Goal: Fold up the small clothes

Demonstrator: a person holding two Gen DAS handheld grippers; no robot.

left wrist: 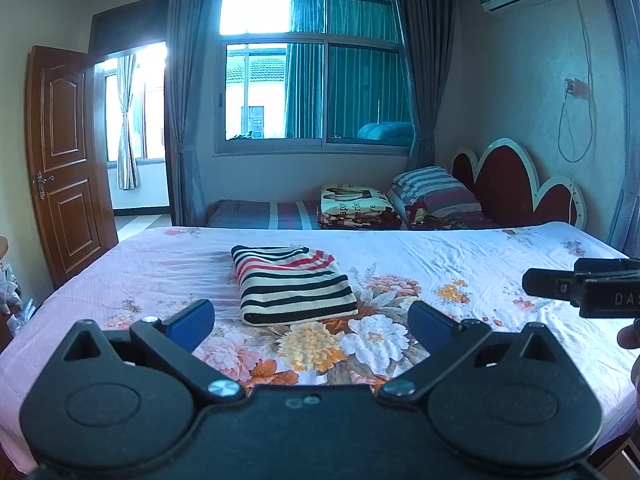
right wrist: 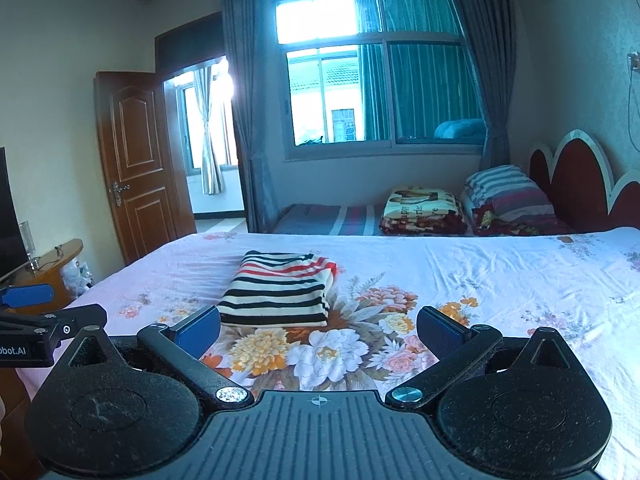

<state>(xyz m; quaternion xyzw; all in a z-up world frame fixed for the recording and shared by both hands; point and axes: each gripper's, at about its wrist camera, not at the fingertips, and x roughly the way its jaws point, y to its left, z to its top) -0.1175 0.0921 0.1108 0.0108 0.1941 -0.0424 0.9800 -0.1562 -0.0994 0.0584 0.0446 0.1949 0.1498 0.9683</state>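
A small striped garment (left wrist: 292, 284), cream with black and red stripes, lies folded into a neat rectangle on the floral bedsheet (left wrist: 460, 264). It also shows in the right wrist view (right wrist: 280, 288). My left gripper (left wrist: 310, 320) is open and empty, held above the bed just in front of the garment. My right gripper (right wrist: 320, 328) is open and empty, a little nearer than the garment and to its right. The right gripper's body shows at the right edge of the left wrist view (left wrist: 584, 288); the left gripper's finger shows at the left edge of the right wrist view (right wrist: 28, 296).
Folded blankets (left wrist: 358, 204) and a striped pillow (left wrist: 436, 192) lie on a second bed behind, by a red headboard (left wrist: 516, 184). An open wooden door (left wrist: 64, 160) stands at the left. A small wooden side table (right wrist: 52, 260) is beside the bed.
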